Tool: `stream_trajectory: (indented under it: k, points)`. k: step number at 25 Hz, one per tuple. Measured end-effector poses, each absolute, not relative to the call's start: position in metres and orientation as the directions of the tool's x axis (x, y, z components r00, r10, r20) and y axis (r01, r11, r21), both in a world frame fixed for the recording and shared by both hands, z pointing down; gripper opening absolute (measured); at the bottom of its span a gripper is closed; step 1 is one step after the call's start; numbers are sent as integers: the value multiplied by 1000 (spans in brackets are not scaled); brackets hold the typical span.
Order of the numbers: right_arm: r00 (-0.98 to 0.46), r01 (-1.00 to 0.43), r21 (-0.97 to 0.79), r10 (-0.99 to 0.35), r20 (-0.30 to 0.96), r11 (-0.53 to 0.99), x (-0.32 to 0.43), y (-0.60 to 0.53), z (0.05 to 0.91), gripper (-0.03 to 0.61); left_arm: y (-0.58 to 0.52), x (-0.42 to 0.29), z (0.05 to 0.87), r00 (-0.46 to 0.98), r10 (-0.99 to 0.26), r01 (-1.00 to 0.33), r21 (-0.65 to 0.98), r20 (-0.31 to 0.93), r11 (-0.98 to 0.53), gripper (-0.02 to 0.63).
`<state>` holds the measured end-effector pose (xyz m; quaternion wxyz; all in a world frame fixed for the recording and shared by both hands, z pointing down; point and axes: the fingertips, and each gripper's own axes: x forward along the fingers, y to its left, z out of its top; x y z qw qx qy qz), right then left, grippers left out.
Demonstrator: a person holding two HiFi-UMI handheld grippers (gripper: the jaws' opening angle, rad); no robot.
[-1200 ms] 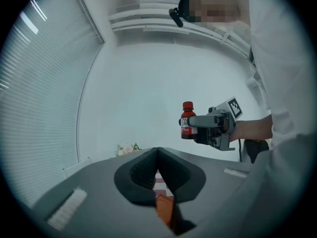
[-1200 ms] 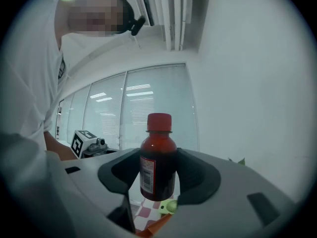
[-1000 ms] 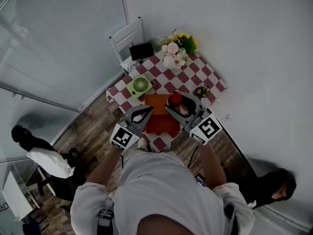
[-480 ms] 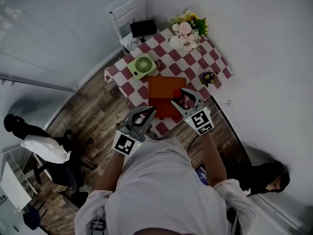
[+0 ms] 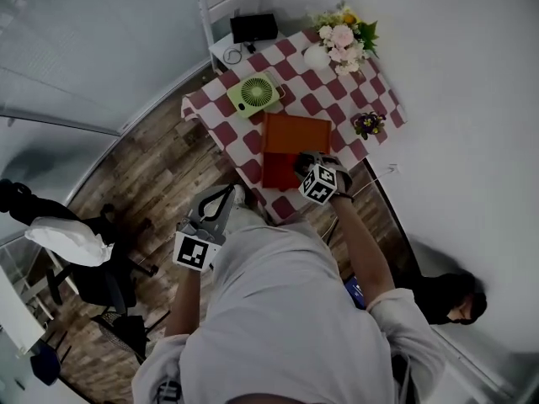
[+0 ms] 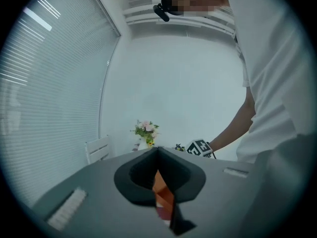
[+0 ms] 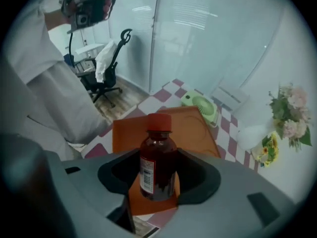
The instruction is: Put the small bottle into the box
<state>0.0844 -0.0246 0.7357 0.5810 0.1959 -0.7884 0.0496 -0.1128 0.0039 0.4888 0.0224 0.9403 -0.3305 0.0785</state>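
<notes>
I hold the small bottle point(image 7: 157, 157) upright, my right gripper point(image 7: 159, 175) clamped on its sides above the near end of the orange box point(image 5: 295, 133), apparently ready to lower it in. My left gripper point(image 5: 223, 199), closed on nothing, hangs short of the box, off the checkered desk point(image 5: 221, 133) above wooden floor point(image 5: 143, 183). Beyond the box stand a green fan point(image 5: 254, 93) and flowers point(image 5: 344, 36).

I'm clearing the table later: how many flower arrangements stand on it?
2. A large bouquet in a white vase at the far corner of the checkered table, and a small purple posy near its right edge, beside the orange box. None looks hidden.
</notes>
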Motion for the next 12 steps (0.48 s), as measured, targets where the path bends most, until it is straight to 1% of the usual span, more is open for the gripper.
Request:
stream_trajectory:
  k: [3,6,12]
  points:
    - [-182,-294,105,-164,970,950,85,-14,775,224,12,-132,497,724,-668,-685,65,171,-725,-2]
    - [-146,-249,55,-94,985,967,84,-3,799,224,21,-143,505,698,-687,-711,89,200,-697,-2]
    - [-93,-221,6,-27,995,975,76,5,826,224,25,-164,510,647,-729,-760,116,223,-639,-2]
